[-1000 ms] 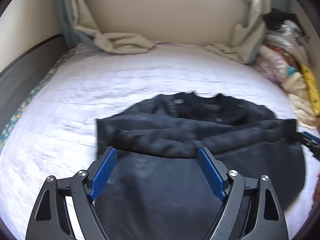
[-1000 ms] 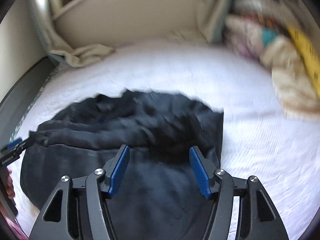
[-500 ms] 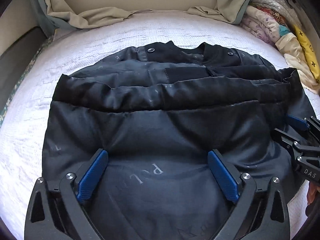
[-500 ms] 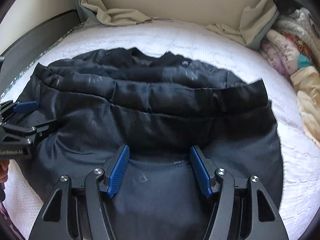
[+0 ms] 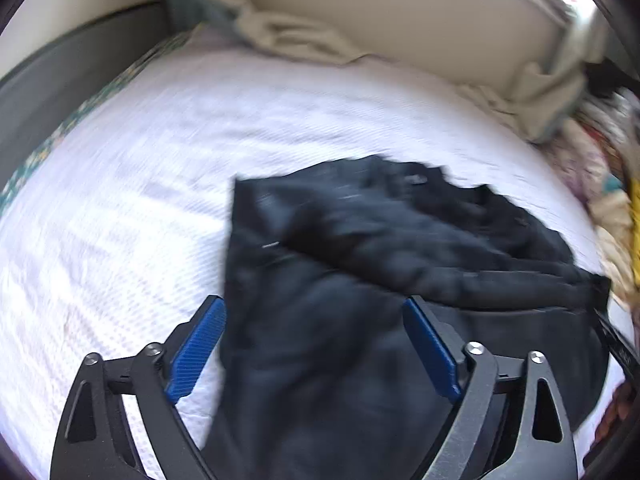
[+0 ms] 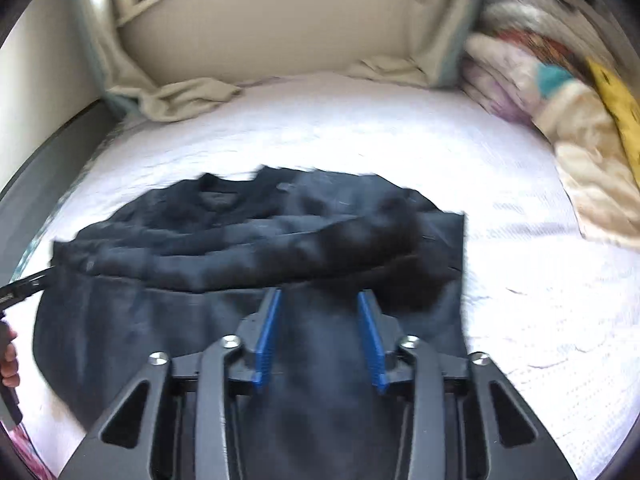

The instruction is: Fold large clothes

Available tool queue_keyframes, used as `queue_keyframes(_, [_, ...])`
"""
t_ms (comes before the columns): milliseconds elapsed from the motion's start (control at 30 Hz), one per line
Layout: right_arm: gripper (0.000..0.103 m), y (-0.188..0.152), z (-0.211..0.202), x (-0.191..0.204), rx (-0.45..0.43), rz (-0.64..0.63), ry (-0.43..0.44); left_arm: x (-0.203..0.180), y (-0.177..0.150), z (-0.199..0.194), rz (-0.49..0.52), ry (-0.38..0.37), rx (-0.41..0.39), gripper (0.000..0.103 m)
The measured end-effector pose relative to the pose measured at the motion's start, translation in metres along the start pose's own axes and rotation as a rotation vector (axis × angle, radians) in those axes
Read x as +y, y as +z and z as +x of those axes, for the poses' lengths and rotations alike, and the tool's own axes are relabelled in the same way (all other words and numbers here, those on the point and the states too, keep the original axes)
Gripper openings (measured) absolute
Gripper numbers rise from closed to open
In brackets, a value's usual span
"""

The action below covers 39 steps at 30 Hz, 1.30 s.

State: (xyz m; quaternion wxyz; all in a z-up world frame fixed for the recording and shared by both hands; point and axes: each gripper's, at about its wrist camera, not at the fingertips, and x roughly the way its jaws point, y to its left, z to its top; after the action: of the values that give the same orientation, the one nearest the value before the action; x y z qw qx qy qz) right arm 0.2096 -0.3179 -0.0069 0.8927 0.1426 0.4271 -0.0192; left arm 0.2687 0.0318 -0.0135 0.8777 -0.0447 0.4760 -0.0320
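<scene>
jacket (image 5: 360, 280): dark, lying partly folded on the bed, sleeves laid across the chest in a band; collar end toward the far wall, hem end toward the cameras. Both frames motion-blurred, fine detail not readable.
bed (image 5: 140, 180): white textured cover; jacket sits on the near half, far half bare.
left gripper (image 5: 316, 344): above the jacket's near left part, angled down. Jaws wide apart and closing. Left blue pad is over the white cover just beside the jacket's left edge, right pad over the dark fabric. Fabric lies below and between them; no pad pressing on it.
right gripper (image 6: 320, 320): above the jacket's lower middle, angled down. Jaws narrow and closing, a gap visible between the blue pads. Dark fabric shows between them; can't tell whether any is pinched yet, no raised fold seen.
cross views: right gripper's tip shows at the right edge of the left wrist view, touching or just beside the jacket's edge. Left gripper's tip and a hand (image 6: 9, 360) show at the left edge of the right wrist view.
curtain (image 6: 188, 96): beige cloth bunched on the bed along the far wall.
laundry pile (image 6: 560, 92): mixed coloured clothes stacked at the bed's right side, well apart from the jacket.
</scene>
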Motion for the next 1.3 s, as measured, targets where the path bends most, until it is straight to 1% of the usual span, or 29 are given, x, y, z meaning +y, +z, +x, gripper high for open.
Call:
queue_keyframes(67, [0.019,-0.003,0.010,-0.007,0.029,0.021,-0.007,0.011,-0.003,0.017,-0.026,0.027,0.051,0.087])
queue_keyframes(100, [0.016,-0.005,0.016,-0.010,0.041,0.028,-0.008,0.015,-0.006,0.024,-0.044,0.017,0.080,0.087])
queue_keyframes(167, [0.016,-0.008,0.022,-0.011,0.057,0.029,-0.003,0.021,-0.009,0.034,-0.088,-0.019,0.119,0.087])
queue_keyframes(333, [0.016,-0.011,0.035,-0.016,0.066,0.068,0.020,0.031,-0.013,0.044,-0.136,-0.072,0.160,0.088])
queue_keyframes(433, [0.016,-0.014,0.038,-0.015,0.068,0.060,0.013,0.039,-0.018,0.054,-0.183,-0.105,0.194,0.089])
queue_keyframes(500, [0.014,-0.017,0.043,-0.013,0.073,0.039,0.001,0.039,-0.018,0.055,-0.176,-0.106,0.196,0.090])
queue_keyframes(600, [0.011,-0.023,0.052,-0.013,0.058,0.016,-0.011,0.037,-0.017,0.056,-0.158,-0.109,0.200,0.091])
queue_keyframes(700, [0.010,-0.025,0.053,-0.008,0.046,-0.009,-0.036,0.041,-0.012,0.056,-0.173,-0.135,0.216,0.091])
queue_keyframes(767, [0.011,-0.023,0.051,-0.010,0.049,0.005,-0.029,0.045,-0.010,0.050,-0.192,-0.151,0.219,0.090])
queue_keyframes(800, [0.011,-0.021,0.049,-0.012,0.051,0.030,-0.012,0.047,-0.008,0.045,-0.194,-0.155,0.215,0.090])
queue_keyframes(867, [0.013,-0.016,0.043,-0.019,0.062,0.081,0.030,0.051,-0.004,0.032,-0.182,-0.156,0.189,0.090])
queue_keyframes(933, [0.022,-0.010,0.033,-0.025,0.070,0.134,0.088,0.056,0.000,0.021,-0.173,-0.169,0.164,0.089])
queue_keyframes(1000, [0.048,-0.005,0.021,-0.028,0.054,0.184,0.156,0.063,0.004,0.016,-0.185,-0.192,0.155,0.089])
queue_keyframes(1033, [0.051,-0.003,0.013,-0.029,0.041,0.201,0.171,0.070,0.004,0.013,-0.206,-0.207,0.152,0.089])
queue_keyframes(1067, [0.053,-0.001,0.007,-0.030,0.029,0.205,0.165,0.076,0.004,0.011,-0.229,-0.216,0.153,0.089])
queue_keyframes(1133, [0.057,0.002,-0.004,-0.032,0.003,0.212,0.133,0.088,0.003,0.010,-0.267,-0.231,0.158,0.089])
queue_keyframes(1200, [0.058,0.003,-0.009,-0.040,-0.008,0.245,0.126,0.097,0.001,0.011,-0.301,-0.263,0.172,0.089])
queue_keyframes(1300, [0.058,0.004,-0.012,-0.050,-0.002,0.297,0.140,0.104,-0.002,0.019,-0.328,-0.308,0.209,0.089])
